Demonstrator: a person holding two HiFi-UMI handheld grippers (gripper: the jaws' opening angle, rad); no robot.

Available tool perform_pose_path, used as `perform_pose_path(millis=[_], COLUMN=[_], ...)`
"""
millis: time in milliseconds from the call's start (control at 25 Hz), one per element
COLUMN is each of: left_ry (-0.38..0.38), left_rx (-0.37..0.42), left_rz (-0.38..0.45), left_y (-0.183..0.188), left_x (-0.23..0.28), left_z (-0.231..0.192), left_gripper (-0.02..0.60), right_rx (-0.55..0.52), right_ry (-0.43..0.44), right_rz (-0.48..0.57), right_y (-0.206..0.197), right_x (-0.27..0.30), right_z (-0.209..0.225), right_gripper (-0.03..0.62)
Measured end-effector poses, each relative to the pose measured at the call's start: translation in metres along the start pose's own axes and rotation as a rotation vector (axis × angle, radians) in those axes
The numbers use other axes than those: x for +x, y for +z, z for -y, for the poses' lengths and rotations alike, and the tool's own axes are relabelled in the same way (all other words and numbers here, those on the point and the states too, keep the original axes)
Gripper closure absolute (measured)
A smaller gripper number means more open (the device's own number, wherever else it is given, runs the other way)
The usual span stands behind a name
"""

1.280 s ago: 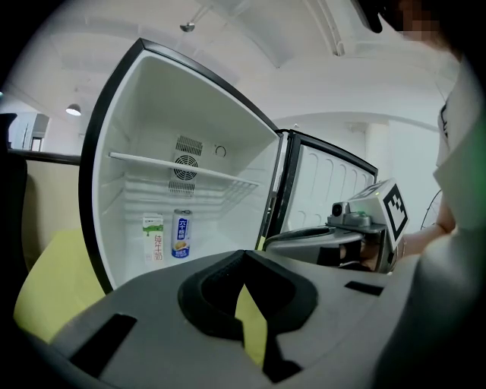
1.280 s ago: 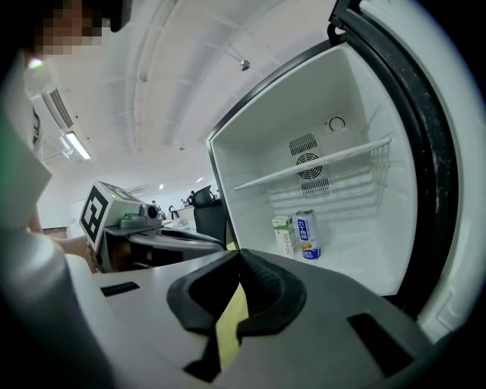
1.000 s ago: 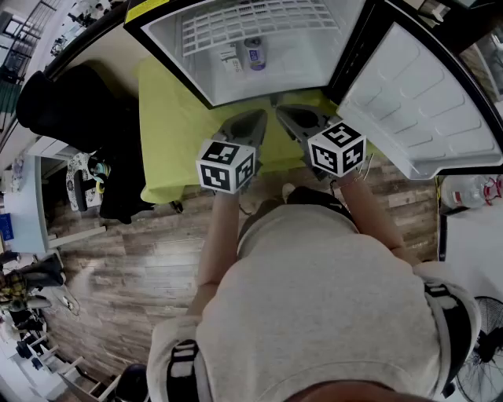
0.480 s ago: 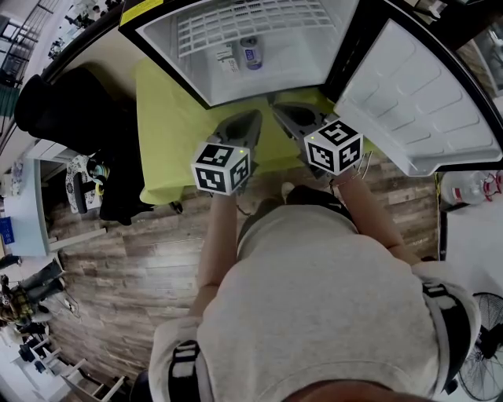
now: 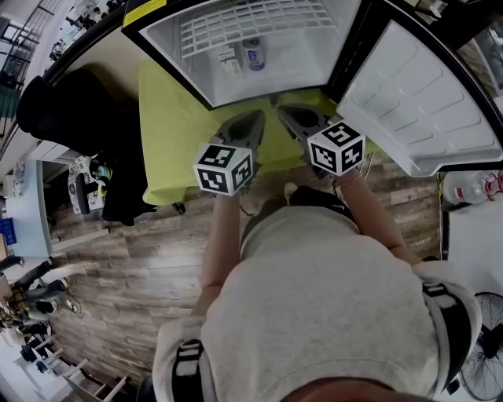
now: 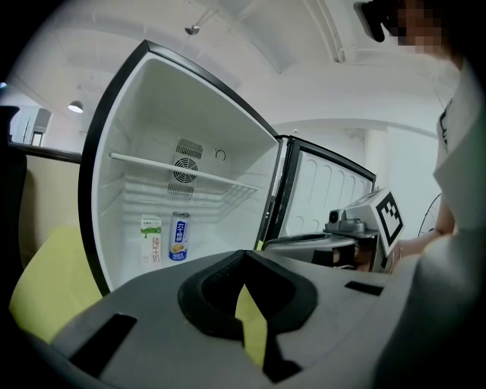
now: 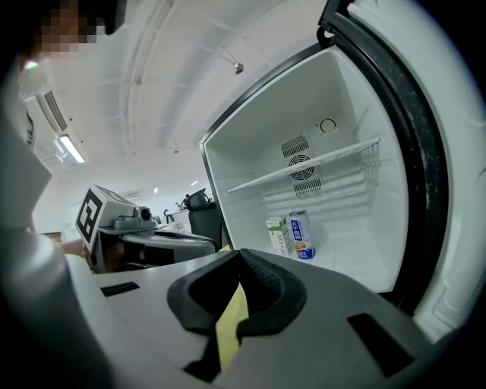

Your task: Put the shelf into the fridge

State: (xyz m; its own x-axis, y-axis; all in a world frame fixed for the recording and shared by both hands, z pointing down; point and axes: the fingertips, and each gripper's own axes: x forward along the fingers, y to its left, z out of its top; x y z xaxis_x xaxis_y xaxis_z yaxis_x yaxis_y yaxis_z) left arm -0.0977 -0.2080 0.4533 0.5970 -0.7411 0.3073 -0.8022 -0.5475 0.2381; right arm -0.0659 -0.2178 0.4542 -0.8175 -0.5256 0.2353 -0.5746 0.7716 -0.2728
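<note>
Shelf of white wire (image 5: pixel 251 20) already lying across open white fridge (image 5: pixel 169 47), above green-white carton (image 5: pixel 229 60) and blue can (image 5: pixel 253 53). Grey left gripper (image 5: pixel 255 118) and right gripper (image 5: pixel 287 114) both closed, empty, near, over lime-green desk (image 5: pixel 177 133). Risks unseating shelf or toppling can if reaching inside carelessly.

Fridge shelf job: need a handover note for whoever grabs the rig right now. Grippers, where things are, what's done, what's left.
Left gripper: shut, empty, held in front of the open fridge.
Right gripper: shut, empty, beside the left one.
Shelf: inside the fridge, spanning wall to wall, looks level. A carton and a can stand on the fridge floor below it.
Done: the shelf appears to be in place.
Left: check that it is seated properly; the door is open.
</note>
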Motion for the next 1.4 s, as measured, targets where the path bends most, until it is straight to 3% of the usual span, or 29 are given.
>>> perform_pose_path(millis=[1400], left_ry=[-0.001], left_rx=[-0.02], left_rz=[-0.002], left_y=[-0.0064], left_x=[0.0052], left_z=[-0.0062], left_gripper=[0.569], right_rx=[0.006], right_ry=[-0.024], right_rz=[-0.013], right_y=[-0.0034], right_x=[0.0056], right_z=[0.0092], right_gripper=[0.583])
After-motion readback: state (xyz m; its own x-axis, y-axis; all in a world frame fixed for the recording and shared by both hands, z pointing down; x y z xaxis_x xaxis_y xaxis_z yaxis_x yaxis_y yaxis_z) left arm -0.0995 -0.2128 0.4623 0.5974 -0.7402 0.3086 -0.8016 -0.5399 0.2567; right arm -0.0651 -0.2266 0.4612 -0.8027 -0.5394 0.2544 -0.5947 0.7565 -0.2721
